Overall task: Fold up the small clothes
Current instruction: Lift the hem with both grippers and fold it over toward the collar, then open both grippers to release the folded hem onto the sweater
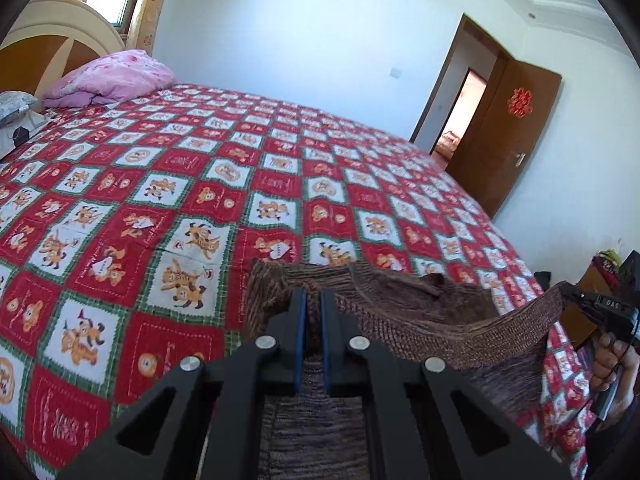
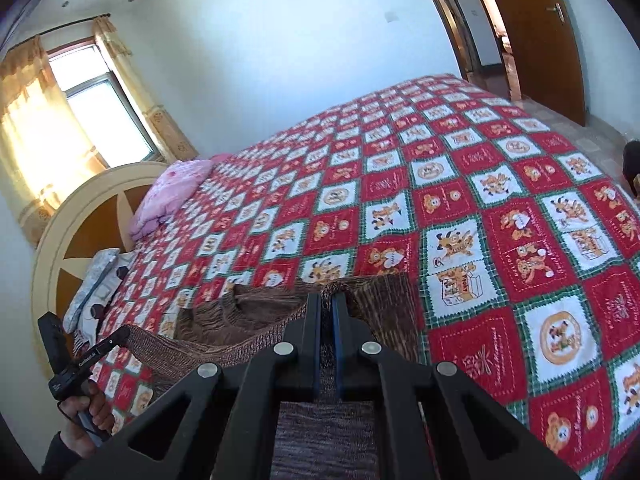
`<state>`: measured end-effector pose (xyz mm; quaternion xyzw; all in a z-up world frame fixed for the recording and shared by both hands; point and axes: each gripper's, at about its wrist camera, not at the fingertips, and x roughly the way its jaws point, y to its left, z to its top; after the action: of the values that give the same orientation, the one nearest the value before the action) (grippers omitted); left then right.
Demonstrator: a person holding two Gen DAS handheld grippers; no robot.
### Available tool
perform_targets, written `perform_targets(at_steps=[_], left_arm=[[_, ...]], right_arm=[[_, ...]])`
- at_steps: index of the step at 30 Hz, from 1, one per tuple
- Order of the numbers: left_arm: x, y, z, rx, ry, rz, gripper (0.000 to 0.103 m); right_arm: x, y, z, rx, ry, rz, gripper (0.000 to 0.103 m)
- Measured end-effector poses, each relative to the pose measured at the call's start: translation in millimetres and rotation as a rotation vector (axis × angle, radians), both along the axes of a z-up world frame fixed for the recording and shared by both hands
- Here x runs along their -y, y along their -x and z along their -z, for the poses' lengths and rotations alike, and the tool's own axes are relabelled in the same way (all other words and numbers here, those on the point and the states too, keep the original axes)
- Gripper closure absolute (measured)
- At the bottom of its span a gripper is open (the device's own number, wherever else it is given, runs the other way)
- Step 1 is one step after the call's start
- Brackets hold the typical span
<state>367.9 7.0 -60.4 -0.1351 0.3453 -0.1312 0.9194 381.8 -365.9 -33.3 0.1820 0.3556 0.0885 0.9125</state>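
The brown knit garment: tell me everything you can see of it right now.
The brown knit garment is a ribbed, coarse-looking knit. It hangs stretched between the two claws: the left claw is shut on one edge, the right claw on the other. The span between sags, above the checked bedspread.

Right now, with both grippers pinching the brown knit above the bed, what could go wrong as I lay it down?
1. The brown knit garment sags between the left gripper and the right gripper, so it may land bunched on the bedspread.
2. Each gripper holds only an edge; loose knit could slip out.
3. The garment hangs near the bed's edge and could drag off.
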Motion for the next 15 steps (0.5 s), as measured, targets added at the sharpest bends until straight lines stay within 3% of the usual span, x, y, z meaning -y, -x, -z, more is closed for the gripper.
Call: perform_targets(at_steps=[7,11,13,15], left_arm=[[8,-52,42,-0.111,-0.025,-0.028,0.096],[0,-67,53,-0.128,-0.012,-0.118,0.094],[-6,-63,53,-0.121,0.004,-0.126,0.090],[-11,-53,51,-0.096,-0.029,-0.136,0.082]], right_arm=[[2,-69,57,-0.138,0.047,0.041,0.099],[12,-89,79,-0.177,0.112,0.123,0.093],[16,-82,78,-0.149,0.120,0.147,0.075],[15,-69,73,-0.118,0.134,0.140,0.056]])
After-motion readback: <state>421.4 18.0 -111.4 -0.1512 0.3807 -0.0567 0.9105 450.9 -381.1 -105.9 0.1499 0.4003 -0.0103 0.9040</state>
